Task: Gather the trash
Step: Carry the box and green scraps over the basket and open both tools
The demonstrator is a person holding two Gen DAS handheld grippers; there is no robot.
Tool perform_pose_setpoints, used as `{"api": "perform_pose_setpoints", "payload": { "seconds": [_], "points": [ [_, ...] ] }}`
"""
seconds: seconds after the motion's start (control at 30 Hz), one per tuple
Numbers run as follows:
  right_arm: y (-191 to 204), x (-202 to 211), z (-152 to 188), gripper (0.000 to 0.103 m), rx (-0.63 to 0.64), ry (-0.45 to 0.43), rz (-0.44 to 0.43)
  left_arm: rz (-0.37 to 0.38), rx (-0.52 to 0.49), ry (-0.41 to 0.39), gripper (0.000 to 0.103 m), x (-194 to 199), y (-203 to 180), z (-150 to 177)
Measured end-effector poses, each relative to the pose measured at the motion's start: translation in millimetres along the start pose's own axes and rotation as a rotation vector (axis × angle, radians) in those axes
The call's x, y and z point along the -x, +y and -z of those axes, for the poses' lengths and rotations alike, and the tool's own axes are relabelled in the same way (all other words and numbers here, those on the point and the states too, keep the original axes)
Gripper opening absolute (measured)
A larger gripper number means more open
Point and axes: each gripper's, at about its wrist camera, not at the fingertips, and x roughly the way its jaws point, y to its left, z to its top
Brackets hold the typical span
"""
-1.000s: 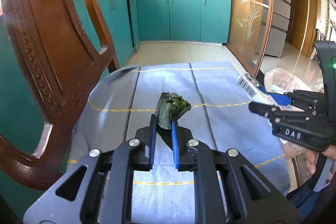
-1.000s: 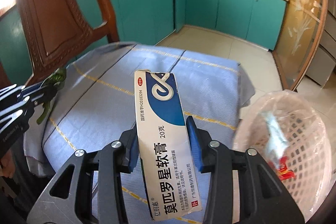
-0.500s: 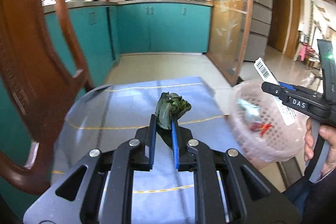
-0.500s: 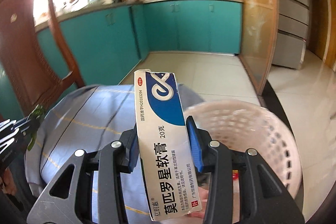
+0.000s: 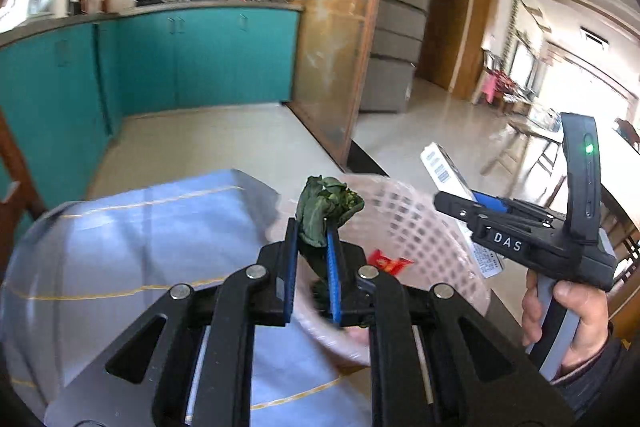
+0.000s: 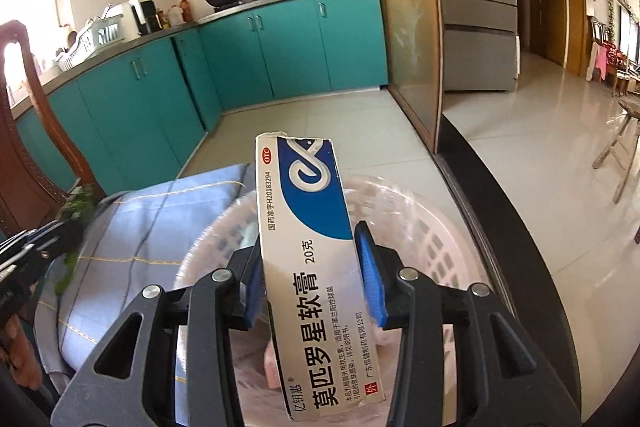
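Your left hand-held gripper (image 5: pixel 312 247): jaws nearly closed, clamping a wilted green leaf scrap (image 5: pixel 324 211) at the white mesh basket's (image 5: pixel 416 223) near rim. Your right hand-held gripper (image 6: pixel 310 255): jaws partly apart, gripping a blue-and-white ointment box (image 6: pixel 312 251) above the basket, beside the blue-clothed counter (image 5: pixel 140 235).

The ointment box (image 6: pixel 316 267) carries a red "OTC" oval, "国药准字H20183294", "20克", "亿钥惠", large "莫匹罗星软膏" and a red "外" square. The right hand-held gripper (image 5: pixel 448 205) bears white letters "DAS" on its side.
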Motion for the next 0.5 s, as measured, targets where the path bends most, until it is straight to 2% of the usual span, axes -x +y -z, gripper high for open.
{"api": "perform_pose_setpoints", "payload": {
  "seconds": [0.23, 0.5],
  "points": [
    [-19, -2, 2, 0.041, -0.055, 0.025, 0.031, 0.025, -0.070, 0.074, 0.014, -51, -42, 11],
    [-25, -4, 3, 0.041, -0.090, 0.051, 0.036, 0.026, -0.115, 0.095, 0.014, -68, -59, 14]
  ]
}}
